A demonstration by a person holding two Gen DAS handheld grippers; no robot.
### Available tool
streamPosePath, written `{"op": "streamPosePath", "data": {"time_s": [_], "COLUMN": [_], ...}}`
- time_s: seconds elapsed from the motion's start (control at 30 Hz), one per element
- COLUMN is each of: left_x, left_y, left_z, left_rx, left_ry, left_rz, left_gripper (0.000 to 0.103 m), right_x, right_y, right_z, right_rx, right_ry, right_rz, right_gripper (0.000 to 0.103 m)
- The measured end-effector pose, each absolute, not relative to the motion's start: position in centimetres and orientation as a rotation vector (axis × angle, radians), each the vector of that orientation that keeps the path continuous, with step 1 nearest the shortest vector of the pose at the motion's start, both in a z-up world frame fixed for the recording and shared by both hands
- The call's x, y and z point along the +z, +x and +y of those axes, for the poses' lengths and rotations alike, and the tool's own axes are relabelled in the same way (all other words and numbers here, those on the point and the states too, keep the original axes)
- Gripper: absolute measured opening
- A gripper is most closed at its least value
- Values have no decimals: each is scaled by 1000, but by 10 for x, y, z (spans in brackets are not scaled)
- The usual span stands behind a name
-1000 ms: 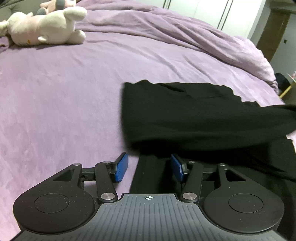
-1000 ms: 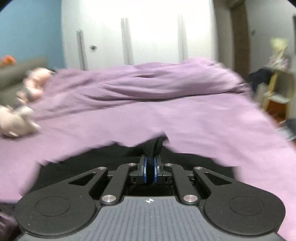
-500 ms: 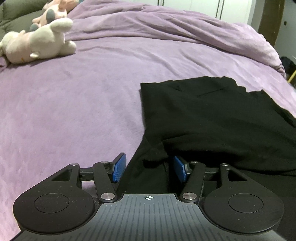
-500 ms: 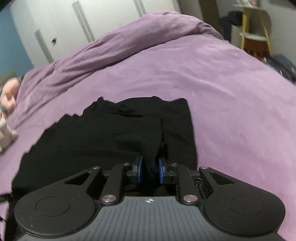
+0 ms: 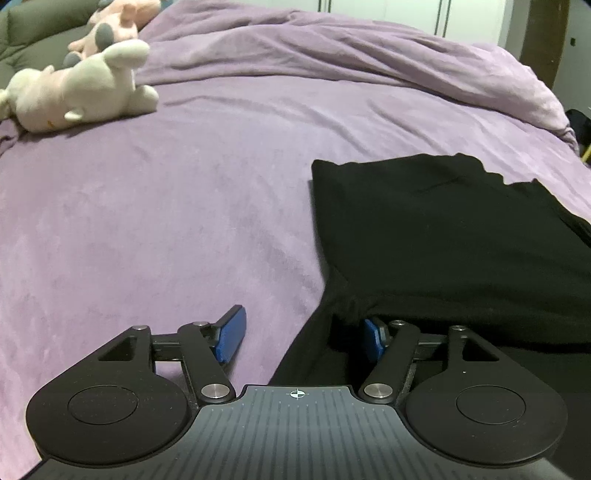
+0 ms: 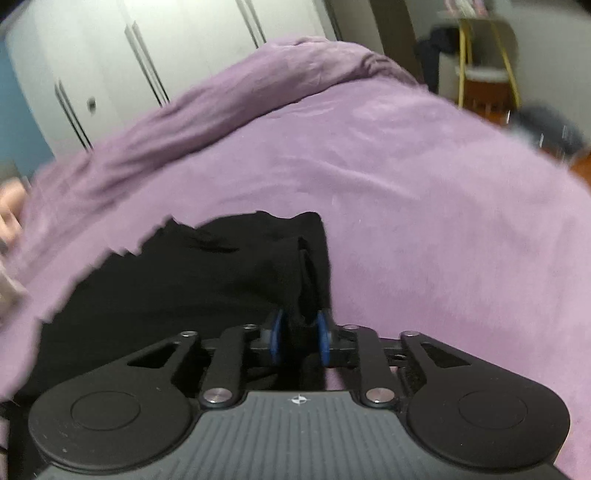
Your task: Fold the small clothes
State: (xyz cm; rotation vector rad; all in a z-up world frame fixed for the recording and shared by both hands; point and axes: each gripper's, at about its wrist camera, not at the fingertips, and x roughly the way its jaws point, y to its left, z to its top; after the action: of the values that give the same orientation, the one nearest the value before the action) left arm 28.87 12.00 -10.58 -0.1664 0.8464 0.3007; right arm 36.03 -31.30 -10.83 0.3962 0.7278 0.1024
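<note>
Black garment [image 5: 443,236] lay folded over on the purple bed cover [image 5: 184,221], flat, w/ its far edge wavy. Left tool [image 5: 301,334]: I saw its jaws spread wide and opening; left blue pad [image 5: 231,334] sat over bare cover, right pad tucked at the garment's near-left corner, cloth edge between them but not pressed. So released. Right tool [image 6: 298,338]: jaws opening too, narrow gap, a ridge of black fabric stood between the blue pads; whether the pads pressed it, couldn't tell, frame blurred. Right tool was at the garment's right edge. White plush toy [image 5: 77,92] and pink one [image 5: 122,22] lay far left, well apart from garment.
</note>
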Motion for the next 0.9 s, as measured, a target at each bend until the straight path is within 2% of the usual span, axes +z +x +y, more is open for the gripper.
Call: {"op": "streamPosePath", "data": {"time_s": [0.13, 0.27, 0.33, 0.5, 0.67, 0.7, 0.77, 0.9], "left_x": [-101, -99, -98, -99, -102, -102, -99, -83], "left_y": [284, 287, 288, 288, 286, 286, 283, 274], "left_z": [124, 123, 121, 132, 151, 153, 155, 152], "left_rx": [304, 316, 319, 337, 357, 355, 347, 395], "left_ry": [-155, -170, -159, -225, -344, -354, -358, -316], "left_rz": [843, 853, 850, 850, 861, 869, 881, 909], "left_gripper": [71, 71, 71, 71, 72, 72, 72, 72], "right_x": [-109, -101, -96, -104, -107, -102, -92, -81], "right_y": [352, 350, 347, 347, 345, 344, 344, 351], "right_z": [-314, -297, -293, -329, -326, -325, -321, -312], "right_rx": [116, 107, 126, 239, 183, 171, 116, 103], "right_ry": [382, 253, 244, 637, 440, 415, 345, 292], "right_rz": [724, 705, 686, 725, 793, 782, 737, 675], "right_gripper": [22, 8, 7, 6, 7, 9, 26, 31]}}
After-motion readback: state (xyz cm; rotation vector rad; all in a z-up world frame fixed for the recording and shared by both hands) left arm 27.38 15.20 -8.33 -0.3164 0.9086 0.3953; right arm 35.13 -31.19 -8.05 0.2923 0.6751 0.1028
